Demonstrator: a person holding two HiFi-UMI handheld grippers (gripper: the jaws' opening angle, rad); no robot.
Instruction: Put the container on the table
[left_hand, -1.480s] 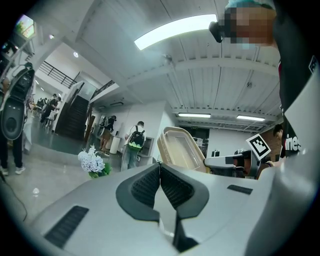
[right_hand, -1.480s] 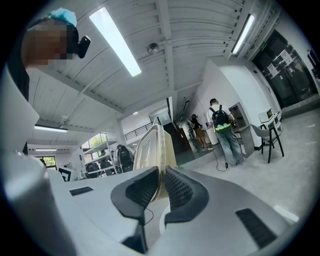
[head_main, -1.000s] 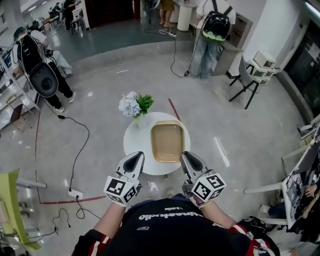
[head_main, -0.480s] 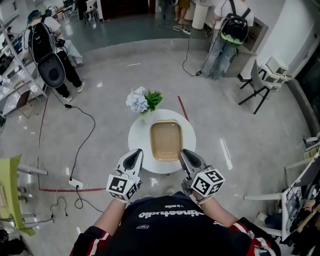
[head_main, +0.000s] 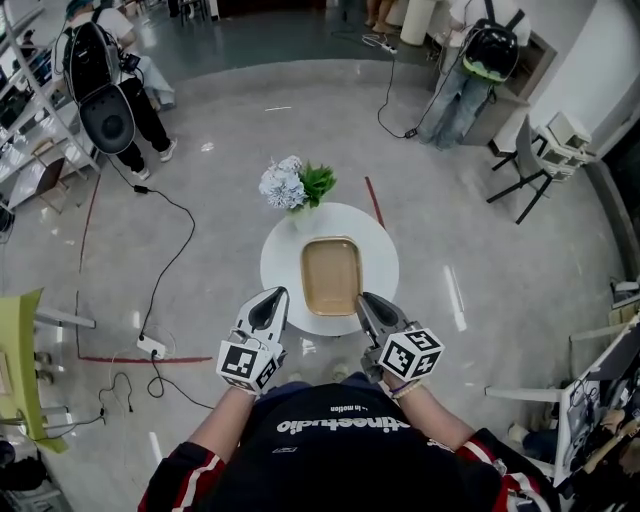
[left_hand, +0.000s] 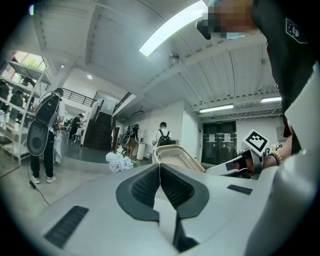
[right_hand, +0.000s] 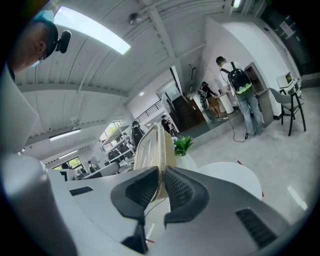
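Observation:
A beige rectangular container (head_main: 331, 275) hangs over the round white table (head_main: 282, 262), open side up. My right gripper (head_main: 366, 303) is shut on the rim at its near right corner. In the right gripper view the rim (right_hand: 152, 145) runs between the two pads and the table (right_hand: 227, 175) lies beyond. Whether the container touches the tabletop I cannot tell. My left gripper (head_main: 274, 298) is beside the container's near left corner, apart from it. Its jaws meet with nothing between them (left_hand: 160, 167). The left gripper view shows the container (left_hand: 175, 156) and the right gripper (left_hand: 245, 161) to its right.
A vase of pale flowers and green leaves (head_main: 295, 185) stands at the table's far edge. Cables (head_main: 160, 250) trail over the grey floor. People with backpacks (head_main: 105, 95) stand at the far left and far right (head_main: 478, 70). A folding chair (head_main: 545, 150) is at the right.
The head view has shifted, so the table and flowers sit slightly further right and higher. The container looks a little smaller against the table. Both grippers keep their hold and spacing.

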